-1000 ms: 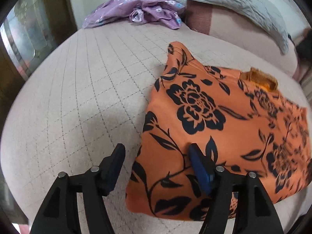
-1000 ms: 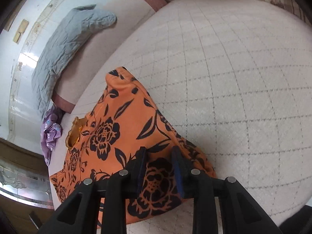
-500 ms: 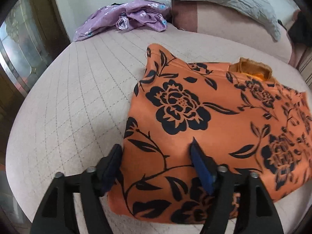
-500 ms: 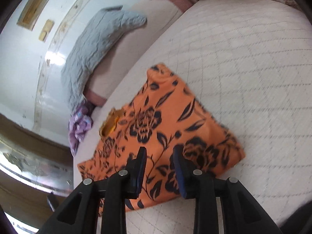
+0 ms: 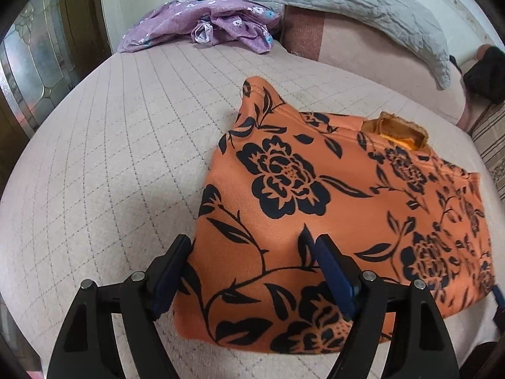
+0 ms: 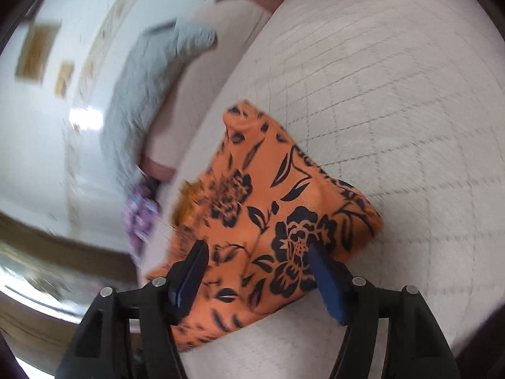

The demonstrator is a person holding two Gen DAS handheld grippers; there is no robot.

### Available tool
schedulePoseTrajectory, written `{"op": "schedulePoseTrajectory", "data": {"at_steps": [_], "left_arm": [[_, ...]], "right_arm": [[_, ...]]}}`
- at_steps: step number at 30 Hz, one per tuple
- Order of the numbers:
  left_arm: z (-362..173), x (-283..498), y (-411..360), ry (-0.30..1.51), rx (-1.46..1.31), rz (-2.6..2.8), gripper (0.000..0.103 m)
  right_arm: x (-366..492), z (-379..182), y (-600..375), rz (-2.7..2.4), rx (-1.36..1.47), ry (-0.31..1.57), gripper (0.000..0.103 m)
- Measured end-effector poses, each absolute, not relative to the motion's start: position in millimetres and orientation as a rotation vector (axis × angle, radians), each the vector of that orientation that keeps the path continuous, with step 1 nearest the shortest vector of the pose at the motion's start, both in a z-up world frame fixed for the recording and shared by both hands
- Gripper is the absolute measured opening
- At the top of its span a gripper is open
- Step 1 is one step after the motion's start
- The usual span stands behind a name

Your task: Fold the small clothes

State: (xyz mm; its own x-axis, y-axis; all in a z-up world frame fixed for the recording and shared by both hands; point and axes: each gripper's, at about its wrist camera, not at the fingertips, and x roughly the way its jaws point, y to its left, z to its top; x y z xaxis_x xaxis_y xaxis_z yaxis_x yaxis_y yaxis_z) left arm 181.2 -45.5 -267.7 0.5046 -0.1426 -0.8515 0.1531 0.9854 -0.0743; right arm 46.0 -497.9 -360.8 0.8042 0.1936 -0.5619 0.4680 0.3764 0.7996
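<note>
The orange garment (image 5: 331, 208), printed with black flowers and leaves, lies folded on the quilted bedspread (image 5: 120, 164), which serves as the landmark here. It sits flat on the bedspread's near part, with 1 pointed corner sticking up toward the head of the bed and a small ochre neck opening (image 5: 397, 129) showing along its far edge.

The left gripper (image 5: 249, 265) hangs over the garment's near left corner. Its jaws are spread wide and have just been opening; cloth shows between the 2 blue pads (image 5: 334, 278), but neither pad presses on it. The left pad sits right at the garment's edge, above bare bedspread.

The right gripper (image 6: 255, 271) is over the garment's other end. Its jaws stand well apart and have just been opening; the printed cloth lies between and below them, not pinched. This view is blurred.

At the far end of the bedspread, a crumpled purple floral garment (image 5: 202, 25) lies by the wall. Beside it, a grey quilted pillow (image 5: 363, 3) rests on top of a pink bolster (image 5: 356, 50). A wooden door with patterned glass (image 5: 34, 60) stands left of the bedspread.
</note>
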Motion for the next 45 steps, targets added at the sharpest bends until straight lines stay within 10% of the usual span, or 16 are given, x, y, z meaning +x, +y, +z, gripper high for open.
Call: {"op": "schedulePoseTrajectory", "data": {"at_steps": [19, 24, 45], "left_arm": [[-285, 182, -41, 1.067, 0.061, -0.123, 0.092], [-280, 186, -51, 1.063, 0.091, -0.124, 0.092], [-237, 207, 58, 1.014, -0.098, 0.130, 0.092]], "right_arm": [[71, -403, -507, -0.328, 1.189, 0.644, 0.053], [85, -401, -499, -0.338, 1.074, 0.660, 0.031], [160, -267, -313, 0.010, 0.656, 0.671, 0.016]]}}
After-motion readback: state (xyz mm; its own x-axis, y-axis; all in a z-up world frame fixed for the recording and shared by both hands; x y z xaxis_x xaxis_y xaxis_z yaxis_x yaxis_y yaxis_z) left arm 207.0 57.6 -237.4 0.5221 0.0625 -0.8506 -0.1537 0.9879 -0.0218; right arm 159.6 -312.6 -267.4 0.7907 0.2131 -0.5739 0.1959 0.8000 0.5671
